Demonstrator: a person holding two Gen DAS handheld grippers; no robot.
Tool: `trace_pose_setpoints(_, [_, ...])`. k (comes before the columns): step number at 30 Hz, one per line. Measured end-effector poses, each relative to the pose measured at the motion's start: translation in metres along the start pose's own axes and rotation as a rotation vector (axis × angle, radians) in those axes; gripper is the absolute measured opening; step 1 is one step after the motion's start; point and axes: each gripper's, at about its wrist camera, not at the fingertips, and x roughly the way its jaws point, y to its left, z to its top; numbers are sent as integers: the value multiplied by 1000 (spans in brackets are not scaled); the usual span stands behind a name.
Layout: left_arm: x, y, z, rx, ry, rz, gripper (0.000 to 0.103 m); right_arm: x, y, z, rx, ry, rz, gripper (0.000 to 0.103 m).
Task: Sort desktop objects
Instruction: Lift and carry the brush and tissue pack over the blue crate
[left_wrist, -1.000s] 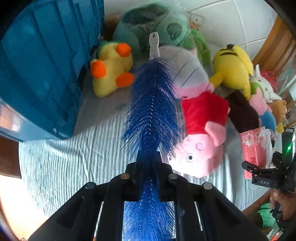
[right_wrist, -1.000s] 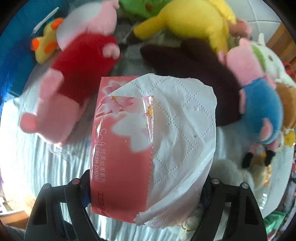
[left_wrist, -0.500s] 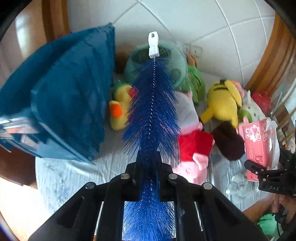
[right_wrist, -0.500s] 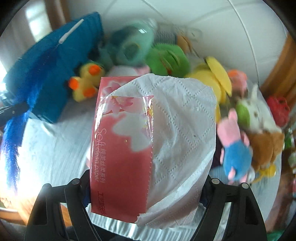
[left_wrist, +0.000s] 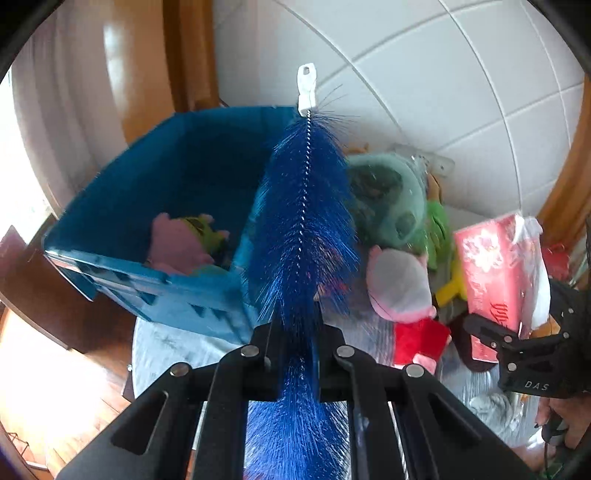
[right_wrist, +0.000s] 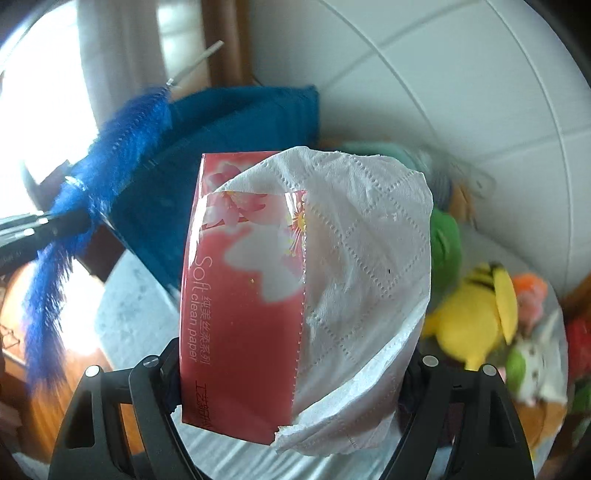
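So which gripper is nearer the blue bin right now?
Left. The left gripper, shut on the blue brush, is beside the blue bin; the right gripper, holding the tissue pack, is farther right.

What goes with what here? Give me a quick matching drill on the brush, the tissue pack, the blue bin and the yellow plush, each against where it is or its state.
Things:
1. blue bristle brush
2. pink tissue pack
3. blue bin
4. yellow plush

Places or states:
A. lying on the cloth-covered table among other toys
B. clamped in the left claw
C. already holding a pink and a green soft toy
D. gripped in the right claw, a white tissue sticking out

Pairs: 1-B, 2-D, 3-C, 4-A
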Motion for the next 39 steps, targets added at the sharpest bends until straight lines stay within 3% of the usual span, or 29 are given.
trace_pose_setpoints(12, [-12,103,51,-6,-76,10,10,7,114,104,-118,-119,16,83])
trace_pose_setpoints(23, [19,213,104,17,-98,6,10,58,215,188,-123,-123,-24,83])
trace_pose_setpoints(30, [44,245,138,31,-95,-31,10,91,236,221,-100,-99,-67,83])
trace_pose_setpoints(39, [70,247,186,79,-116,-72,10,114,228,252,-60,-104,-126,83])
